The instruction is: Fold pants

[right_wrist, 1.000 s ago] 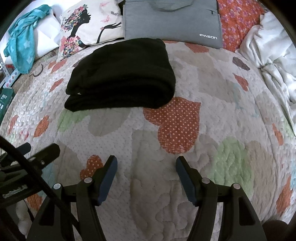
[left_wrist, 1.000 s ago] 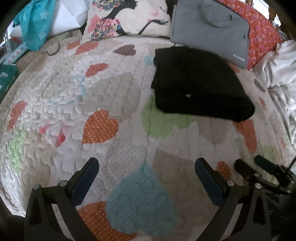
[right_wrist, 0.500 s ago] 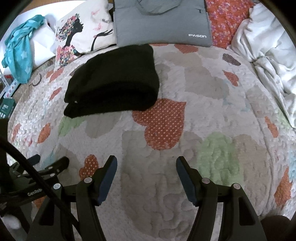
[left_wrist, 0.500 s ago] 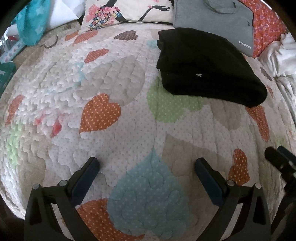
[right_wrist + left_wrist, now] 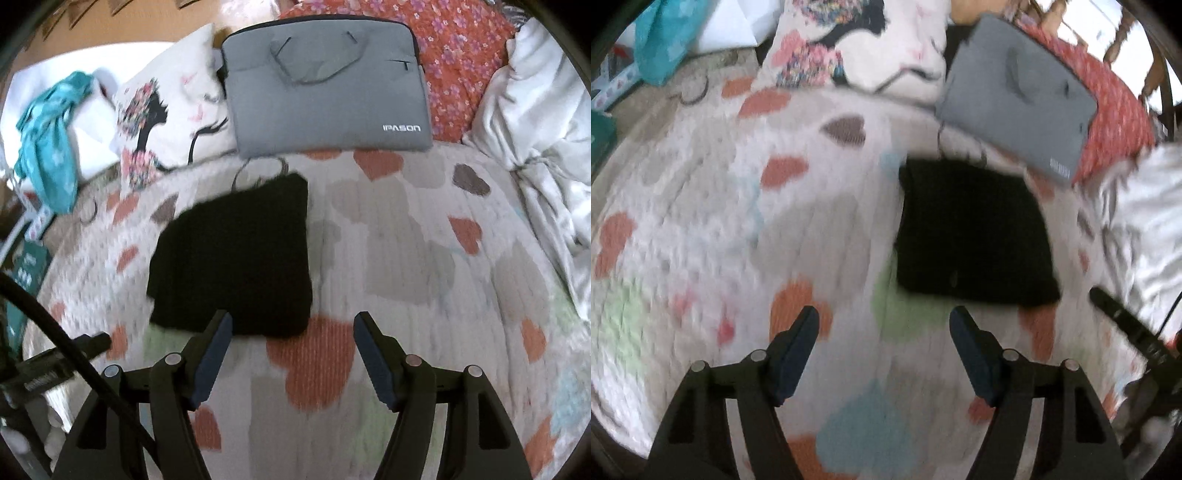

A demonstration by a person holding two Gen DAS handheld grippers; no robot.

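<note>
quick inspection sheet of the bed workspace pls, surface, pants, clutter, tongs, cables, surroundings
surface: heart-print quilt on a bed, bare in front of both tongs
job's things: black pants lying as a folded, compact rectangle, touched by neither tongs
clutter: grey laptop bag, printed pillow, teal cloth, white bedding, floral red cushion
grippers: left tongs empty, jaws closing; right tongs open, empty
cables: black cable beside the right tongs
surroundings: green box at the bed's edge

both grippers have lifted away from the heart-patterned quilt [image 5: 424, 236]; the left gripper [image 5: 884, 339] jaws are closing, empty.
</note>
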